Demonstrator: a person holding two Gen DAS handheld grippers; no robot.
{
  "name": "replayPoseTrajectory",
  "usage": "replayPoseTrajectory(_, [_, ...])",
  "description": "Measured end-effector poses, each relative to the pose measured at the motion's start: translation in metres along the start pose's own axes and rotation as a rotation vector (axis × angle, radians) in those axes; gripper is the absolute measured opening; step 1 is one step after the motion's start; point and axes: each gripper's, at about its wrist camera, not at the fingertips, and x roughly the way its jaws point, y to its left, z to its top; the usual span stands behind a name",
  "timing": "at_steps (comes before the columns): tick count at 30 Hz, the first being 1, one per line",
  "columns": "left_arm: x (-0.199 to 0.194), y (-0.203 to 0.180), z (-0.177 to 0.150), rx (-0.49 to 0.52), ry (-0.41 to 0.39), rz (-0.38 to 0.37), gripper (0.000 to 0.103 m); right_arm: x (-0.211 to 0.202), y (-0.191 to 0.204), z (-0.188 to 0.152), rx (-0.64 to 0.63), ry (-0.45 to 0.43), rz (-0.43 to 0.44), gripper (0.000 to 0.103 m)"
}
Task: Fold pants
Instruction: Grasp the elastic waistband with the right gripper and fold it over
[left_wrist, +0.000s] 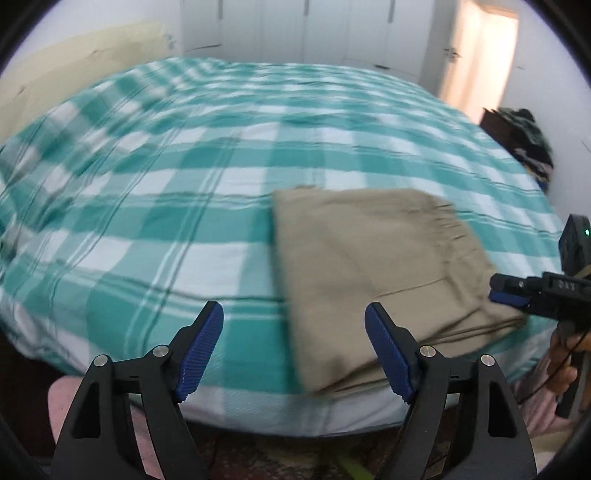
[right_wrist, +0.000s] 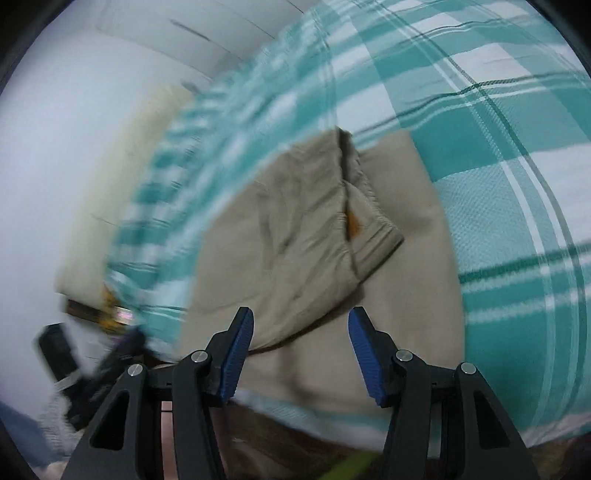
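The bed, covered in teal check, is being used as the work surface. The folded pants are lying near its front edge. Both left tongs and right tongs are being held wide apart, empty. Folding is judged nearly complete; a final fold or smoothing is likely being called for.

On my left wrist feed the right gripper is cut off by the frame's edge, so I cannot tell how its jaws stand. The teal-and-white checked bedspread smears with blur on my right wrist feed. A dark heap of clothes is too blurred to identify.
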Motion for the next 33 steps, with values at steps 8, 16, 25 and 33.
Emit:
replayPoseTrajectory(8, [-0.008,-0.027,-0.007,0.104,-0.108,-0.006,0.081,-0.036,0.050,0.027,-0.218,-0.101,-0.080,0.009])
replayPoseTrajectory(16, [0.065,-0.083,-0.019,0.321,0.074,0.051,0.054,-0.007,-0.012,0.050,-0.070,0.000,-0.119,0.017])
replayPoseTrajectory(25, [0.064,-0.078,-0.018,0.292,0.069,0.027,0.055,0.003,-0.048,0.052,0.143,0.086,0.070,0.049])
replayPoseTrajectory(33, [0.060,-0.066,-0.016,0.253,0.069,-0.039,0.058,0.021,-0.058,0.059,0.145,0.058,0.104,0.029])
